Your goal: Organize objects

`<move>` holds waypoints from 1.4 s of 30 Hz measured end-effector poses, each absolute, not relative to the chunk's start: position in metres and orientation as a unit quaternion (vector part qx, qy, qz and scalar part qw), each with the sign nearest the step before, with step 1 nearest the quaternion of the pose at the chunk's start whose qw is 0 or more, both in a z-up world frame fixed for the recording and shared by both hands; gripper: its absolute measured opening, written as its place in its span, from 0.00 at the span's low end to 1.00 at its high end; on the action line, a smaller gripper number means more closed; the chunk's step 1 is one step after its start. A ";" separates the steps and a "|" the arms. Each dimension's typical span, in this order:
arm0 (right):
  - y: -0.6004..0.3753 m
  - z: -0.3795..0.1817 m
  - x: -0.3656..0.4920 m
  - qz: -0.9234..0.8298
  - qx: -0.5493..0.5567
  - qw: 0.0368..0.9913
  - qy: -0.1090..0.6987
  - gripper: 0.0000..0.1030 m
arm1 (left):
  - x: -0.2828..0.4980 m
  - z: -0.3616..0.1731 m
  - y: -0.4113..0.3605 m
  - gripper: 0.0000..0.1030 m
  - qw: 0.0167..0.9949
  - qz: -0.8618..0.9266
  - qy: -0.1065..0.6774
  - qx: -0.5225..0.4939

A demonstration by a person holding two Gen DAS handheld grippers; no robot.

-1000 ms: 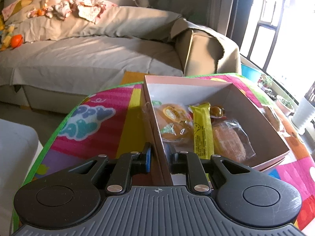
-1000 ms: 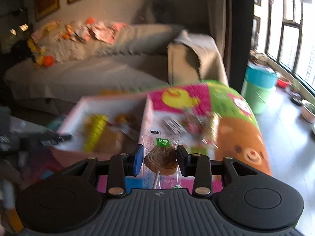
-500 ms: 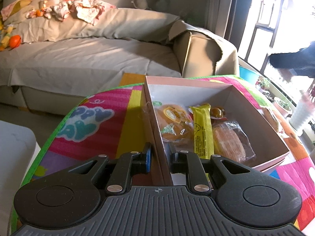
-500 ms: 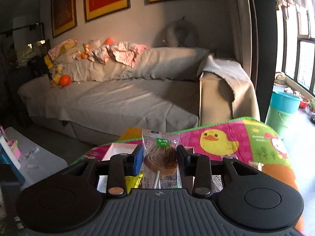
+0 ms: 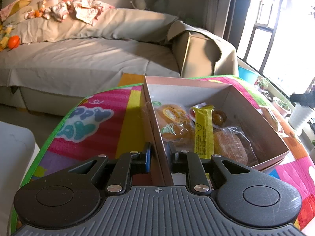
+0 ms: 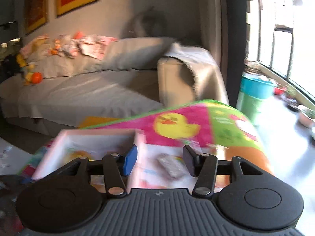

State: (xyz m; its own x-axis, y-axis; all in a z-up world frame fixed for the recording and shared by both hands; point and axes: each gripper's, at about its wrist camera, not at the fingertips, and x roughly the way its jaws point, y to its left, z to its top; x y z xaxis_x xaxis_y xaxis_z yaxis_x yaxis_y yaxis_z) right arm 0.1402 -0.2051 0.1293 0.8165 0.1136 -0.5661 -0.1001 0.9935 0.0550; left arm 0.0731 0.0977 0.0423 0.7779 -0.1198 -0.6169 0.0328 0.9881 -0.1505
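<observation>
left wrist view: the left gripper [image 5: 158, 153] is clenched on the near wall of the pink box [image 5: 226, 87], likely to steady it on the play mat [image 5: 122, 106] while snacks such as the yellow bar [image 5: 203, 131] collect inside. on the right, the right gripper [image 6: 159, 160] is spread wide and empty; half a second ago it pinched a wrapped lollipop, now gone from view. a small packet [image 6: 171, 166] lies on the mat beyond it.

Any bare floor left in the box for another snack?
Yes: the box floor is bare along the far wall and the right wall, beyond the round candy. Crowded near the left gripper: buns, yellow bar and bread pack overlap.
</observation>
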 end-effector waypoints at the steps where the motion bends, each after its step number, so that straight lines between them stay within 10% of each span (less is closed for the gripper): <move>1: -0.218 0.124 0.143 0.042 0.017 0.951 0.307 0.51 | 0.073 0.042 0.098 0.19 0.941 -0.040 0.331 -0.065; 22: -0.196 0.036 0.259 0.131 0.043 0.903 0.407 0.53 | 0.073 0.040 0.092 0.18 0.939 -0.034 0.339 -0.049; 30: -0.208 0.041 0.225 0.123 0.024 0.900 0.417 0.35 | 0.072 0.039 0.092 0.18 0.939 -0.033 0.338 -0.053; 42: -0.231 0.052 0.105 0.134 -0.002 0.881 0.453 0.36 | 0.071 0.040 0.092 0.19 0.940 -0.034 0.335 -0.060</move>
State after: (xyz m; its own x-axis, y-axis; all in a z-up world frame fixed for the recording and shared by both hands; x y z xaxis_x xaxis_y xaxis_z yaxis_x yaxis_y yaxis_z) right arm 0.1051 -0.2309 0.0518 0.5534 0.2348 -0.7991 -0.2383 0.9640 0.1183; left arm 0.0715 0.0925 0.0397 0.7734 -0.1039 -0.6254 0.0229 0.9904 -0.1363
